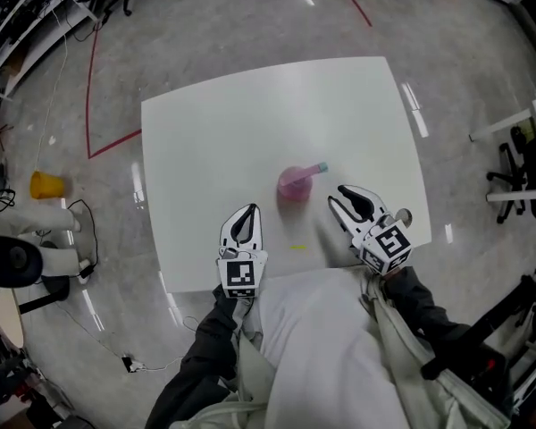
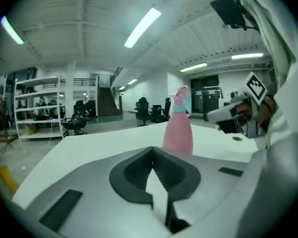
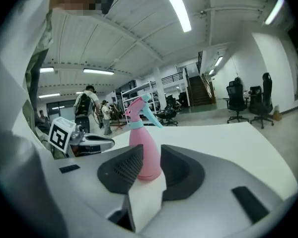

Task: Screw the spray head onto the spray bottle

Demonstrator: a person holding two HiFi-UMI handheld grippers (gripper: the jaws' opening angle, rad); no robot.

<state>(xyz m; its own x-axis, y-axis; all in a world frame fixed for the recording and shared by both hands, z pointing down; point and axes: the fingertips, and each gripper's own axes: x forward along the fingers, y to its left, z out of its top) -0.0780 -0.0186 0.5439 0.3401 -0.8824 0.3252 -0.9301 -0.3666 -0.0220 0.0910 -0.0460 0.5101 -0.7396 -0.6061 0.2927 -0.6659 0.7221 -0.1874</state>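
A pink spray bottle (image 1: 295, 184) stands upright near the middle of the white table (image 1: 250, 123), with its pink and teal spray head (image 1: 316, 168) sitting on its neck. My left gripper (image 1: 244, 217) hovers over the near table edge, left of the bottle and apart from it, its jaws shut on nothing. The right gripper (image 1: 339, 197) is just right of the bottle with its jaws partly apart. In the right gripper view the bottle (image 3: 139, 133) shows through the gap, beyond the right gripper (image 3: 151, 152). In the left gripper view the bottle (image 2: 178, 130) stands past the left gripper (image 2: 151, 155).
A small yellow mark (image 1: 298, 247) lies on the table near the front edge. A yellow cup (image 1: 45, 186) and cables sit on the floor at left. Office chairs (image 3: 248, 100) and people (image 3: 84, 113) are far behind the table.
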